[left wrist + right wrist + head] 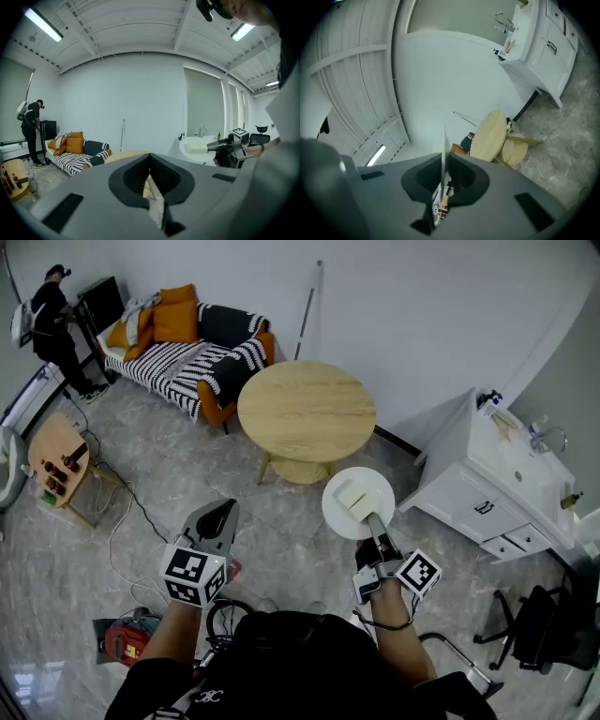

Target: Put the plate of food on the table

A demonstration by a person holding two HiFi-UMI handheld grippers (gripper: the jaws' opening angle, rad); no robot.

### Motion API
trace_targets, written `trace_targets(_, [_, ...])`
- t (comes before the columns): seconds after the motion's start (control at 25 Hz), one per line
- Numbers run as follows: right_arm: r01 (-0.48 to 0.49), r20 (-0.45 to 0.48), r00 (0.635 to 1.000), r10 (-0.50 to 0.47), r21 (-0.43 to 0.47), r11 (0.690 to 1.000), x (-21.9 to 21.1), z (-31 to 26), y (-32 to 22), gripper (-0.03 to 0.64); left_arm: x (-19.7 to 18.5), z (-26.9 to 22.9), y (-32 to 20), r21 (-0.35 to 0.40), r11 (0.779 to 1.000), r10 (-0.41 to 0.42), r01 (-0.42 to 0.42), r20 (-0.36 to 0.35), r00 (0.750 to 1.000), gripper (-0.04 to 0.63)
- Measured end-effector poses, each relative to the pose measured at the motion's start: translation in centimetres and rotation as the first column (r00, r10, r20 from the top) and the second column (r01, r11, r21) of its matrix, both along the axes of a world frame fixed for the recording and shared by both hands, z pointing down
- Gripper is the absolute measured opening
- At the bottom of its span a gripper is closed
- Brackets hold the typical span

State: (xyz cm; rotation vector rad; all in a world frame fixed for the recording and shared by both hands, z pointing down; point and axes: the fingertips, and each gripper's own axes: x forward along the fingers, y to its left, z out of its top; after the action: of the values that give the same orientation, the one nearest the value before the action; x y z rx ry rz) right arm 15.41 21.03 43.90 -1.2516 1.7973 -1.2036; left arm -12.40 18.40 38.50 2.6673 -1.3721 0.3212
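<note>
A white plate carrying a pale block of food hangs over the floor, just short of the round wooden table. My right gripper is shut on the plate's near rim. In the right gripper view the plate shows edge-on as a thin white line pinched between the jaws of the right gripper, with the table beyond. My left gripper hangs lower left, shut and holding nothing. The left gripper view shows the plate to the right and the table ahead.
A striped sofa with orange cushions stands behind the table. A white sink cabinet is on the right, with a black chair near it. A person stands far left. A red tool and cables lie on the floor.
</note>
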Motion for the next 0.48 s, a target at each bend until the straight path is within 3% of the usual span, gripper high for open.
trace_targets(0.48, [-0.004,0.034,0.999,0.004,-0.011,1.000,0.40,0.83,0.26,0.026,-0.08,0.62,-0.69,0.038,0.999,-0.035,0.032,0.074,0.997,0.005])
